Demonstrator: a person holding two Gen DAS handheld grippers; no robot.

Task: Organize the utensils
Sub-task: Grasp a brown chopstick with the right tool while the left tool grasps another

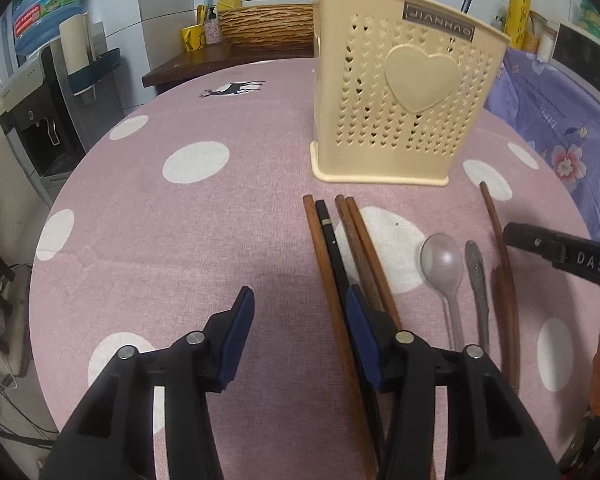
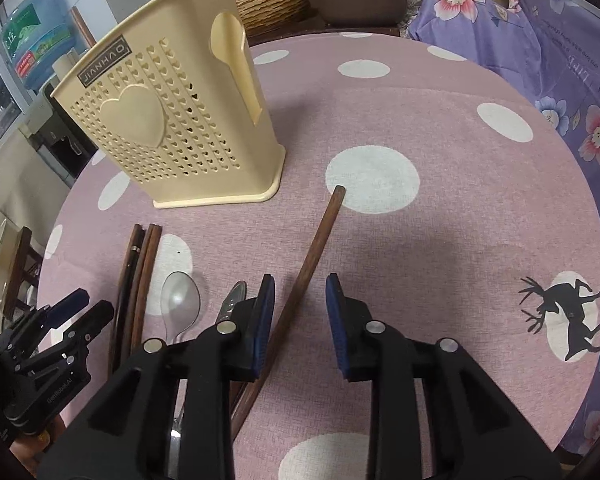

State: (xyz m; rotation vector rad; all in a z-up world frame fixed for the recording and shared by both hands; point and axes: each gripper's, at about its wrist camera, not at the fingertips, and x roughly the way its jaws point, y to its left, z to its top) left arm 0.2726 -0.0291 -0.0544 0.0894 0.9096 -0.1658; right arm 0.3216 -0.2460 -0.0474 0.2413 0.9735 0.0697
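Observation:
A cream perforated utensil holder [image 1: 404, 92] with a heart stands on the pink dotted tablecloth [image 1: 180, 240]; it also shows in the right wrist view [image 2: 172, 120]. Several brown and black chopsticks [image 1: 340, 248] lie in front of it, beside a clear plastic spoon [image 1: 442, 264], a metal handle [image 1: 476, 280] and one brown chopstick [image 1: 500, 264]. My left gripper [image 1: 300, 320] is open, its right finger over the chopsticks. My right gripper [image 2: 300, 308] is open, straddling the single brown chopstick [image 2: 316, 248] just above the cloth.
A wicker basket [image 1: 264, 24] and bottles sit on a dark side table behind. A purple floral cloth [image 2: 560, 60] covers furniture to the right. A water dispenser [image 1: 40, 120] stands left. The table edge curves round at the left and right.

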